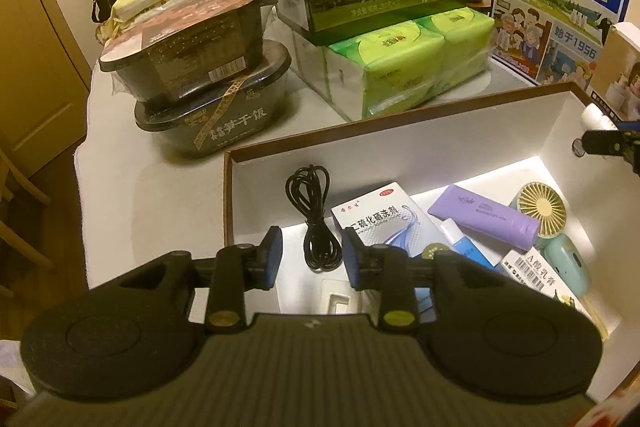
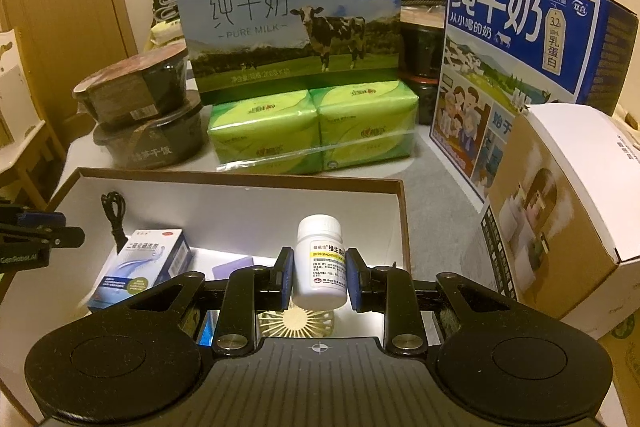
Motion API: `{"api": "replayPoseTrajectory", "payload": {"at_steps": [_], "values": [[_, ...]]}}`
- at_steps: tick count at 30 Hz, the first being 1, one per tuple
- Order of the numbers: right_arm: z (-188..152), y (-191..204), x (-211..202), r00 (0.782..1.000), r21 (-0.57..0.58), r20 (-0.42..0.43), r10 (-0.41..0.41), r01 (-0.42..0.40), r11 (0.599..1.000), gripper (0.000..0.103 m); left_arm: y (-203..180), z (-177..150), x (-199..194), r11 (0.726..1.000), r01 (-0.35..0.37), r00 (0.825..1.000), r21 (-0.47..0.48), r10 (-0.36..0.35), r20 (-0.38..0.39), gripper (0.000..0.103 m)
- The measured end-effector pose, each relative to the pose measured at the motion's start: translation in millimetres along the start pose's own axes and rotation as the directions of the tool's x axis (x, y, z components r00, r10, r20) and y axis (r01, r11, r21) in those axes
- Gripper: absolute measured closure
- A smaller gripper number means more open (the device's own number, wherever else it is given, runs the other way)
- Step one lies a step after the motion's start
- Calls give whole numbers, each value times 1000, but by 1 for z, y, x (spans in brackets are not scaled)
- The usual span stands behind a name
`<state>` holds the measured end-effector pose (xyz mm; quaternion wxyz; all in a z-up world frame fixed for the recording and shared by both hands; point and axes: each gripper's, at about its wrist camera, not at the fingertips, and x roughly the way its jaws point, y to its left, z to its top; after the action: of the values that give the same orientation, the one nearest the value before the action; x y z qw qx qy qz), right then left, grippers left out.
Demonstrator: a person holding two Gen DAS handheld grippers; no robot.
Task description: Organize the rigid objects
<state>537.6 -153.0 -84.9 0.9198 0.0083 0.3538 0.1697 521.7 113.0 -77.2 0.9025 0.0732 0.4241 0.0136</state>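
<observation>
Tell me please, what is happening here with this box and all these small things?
A person is sorting small items into the white-lined box with two handheld grippers. The right gripper holds a white pill bottle above the box. The left gripper is open and empty over the black cable. A medicine carton, purple tube and small fan already lie inside.

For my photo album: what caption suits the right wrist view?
Right hand-held gripper holds a white pill bottle above an open box of small items.
</observation>
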Motion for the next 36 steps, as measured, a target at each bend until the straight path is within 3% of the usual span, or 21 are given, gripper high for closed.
{"api": "replayPoseTrajectory", "payload": {"at_steps": [7, 12, 18, 23, 36], "values": [[4, -3, 0, 998, 0, 46, -32, 32, 999, 73, 1, -6, -7, 1000, 17, 1000, -10, -17, 11, 64], [-3, -6, -12, 998, 13, 58, -2, 2, 1000, 53, 2, -14, -16, 999, 34, 999, -20, -34, 13, 60], [-19, -8, -33, 997, 30, 59, 42, -43, 999, 41, -1, -24, -33, 999, 46, 999, -9, -45, 30, 55], [-31, -8, -54, 995, 58, 65, 74, -77, 995, 35, -4, -31, -53, 998, 58, 997, -19, -57, 55, 49], [-54, 4, -112, 991, 96, 79, 104, -111, 989, 25, -27, -52, -119, 995, 99, 989, -9, -97, 112, 48]]}}
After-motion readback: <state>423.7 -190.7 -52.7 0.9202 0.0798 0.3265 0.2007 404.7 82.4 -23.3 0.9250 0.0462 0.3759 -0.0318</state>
